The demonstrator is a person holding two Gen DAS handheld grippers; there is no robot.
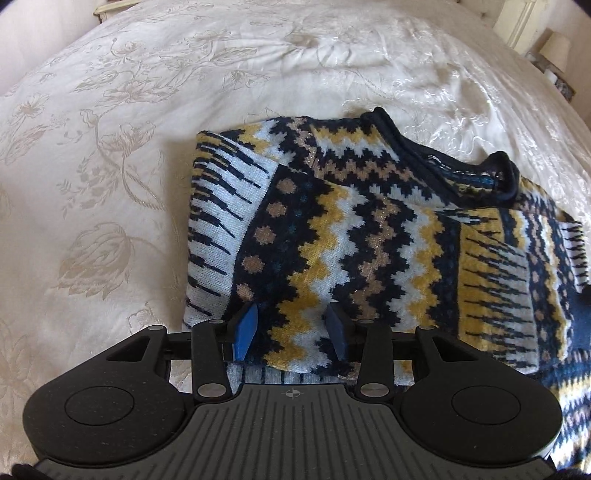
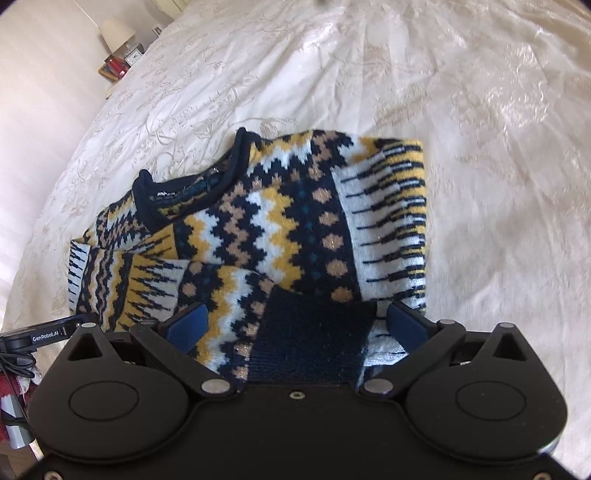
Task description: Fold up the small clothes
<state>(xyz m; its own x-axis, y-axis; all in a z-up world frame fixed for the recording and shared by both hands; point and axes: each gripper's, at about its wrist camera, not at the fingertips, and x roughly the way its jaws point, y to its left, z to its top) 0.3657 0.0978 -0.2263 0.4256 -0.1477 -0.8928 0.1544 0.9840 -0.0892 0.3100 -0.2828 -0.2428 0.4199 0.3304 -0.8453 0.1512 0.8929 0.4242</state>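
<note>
A small knitted sweater (image 1: 351,236) with navy, yellow, white and tan zigzag bands lies on the bed, both sleeves folded in over the body, navy collar at the far side. It also shows in the right wrist view (image 2: 266,229). My left gripper (image 1: 293,328) is open, its blue fingers (image 1: 245,326) spread over the near left part of the sweater. My right gripper (image 2: 293,321) is open wide, fingers (image 2: 186,323) on either side of the navy cuff (image 2: 314,332) of a folded sleeve. Neither gripper holds fabric.
The sweater rests on a cream floral bedspread (image 1: 110,166) that fills both views. A bedside table with a lamp (image 2: 116,33) and small items stands at the bed's far corner. The other gripper's edge (image 2: 48,334) shows at the left.
</note>
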